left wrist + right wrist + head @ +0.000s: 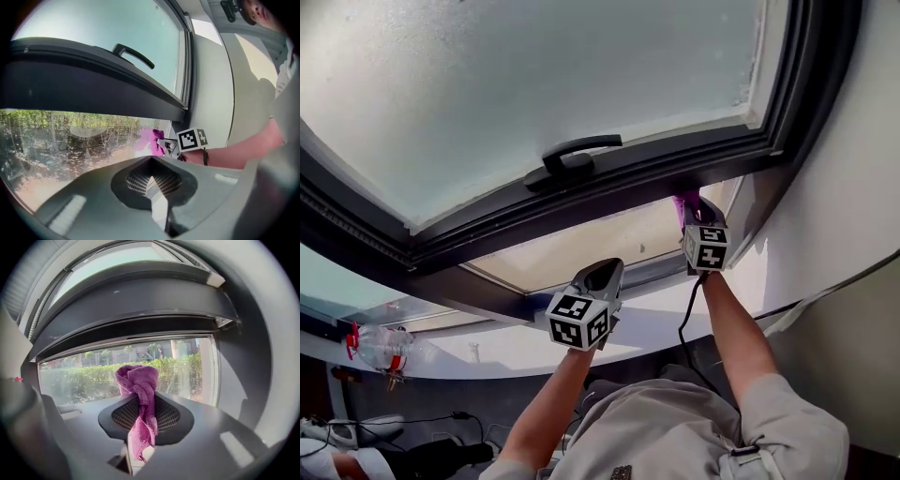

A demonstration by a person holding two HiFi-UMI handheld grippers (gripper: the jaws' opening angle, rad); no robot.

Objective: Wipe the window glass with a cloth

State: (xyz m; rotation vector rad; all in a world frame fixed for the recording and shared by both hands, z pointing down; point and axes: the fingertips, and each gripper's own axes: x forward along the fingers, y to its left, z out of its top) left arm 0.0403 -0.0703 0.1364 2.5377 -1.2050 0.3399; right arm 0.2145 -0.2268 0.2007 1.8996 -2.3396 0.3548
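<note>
A purple cloth (139, 383) is bunched between the jaws of my right gripper (140, 416), which is shut on it. In the head view that gripper (695, 212) holds the cloth (685, 201) up at the top right corner of the lower glass pane (581, 246), just under the dark frame. Whether the cloth touches the glass I cannot tell. My left gripper (604, 274) hangs lower and to the left, in front of the same pane. Its pads (161, 182) meet with nothing between them. From it I see the cloth (153, 140) and the glass (70, 140).
The upper sash (534, 84) is tilted inward overhead, with a black handle (573, 155). A dark frame bar (609, 192) runs between the panes. A spray bottle with a red trigger (380, 347) lies on the sill at the left. White wall (834, 197) stands at the right.
</note>
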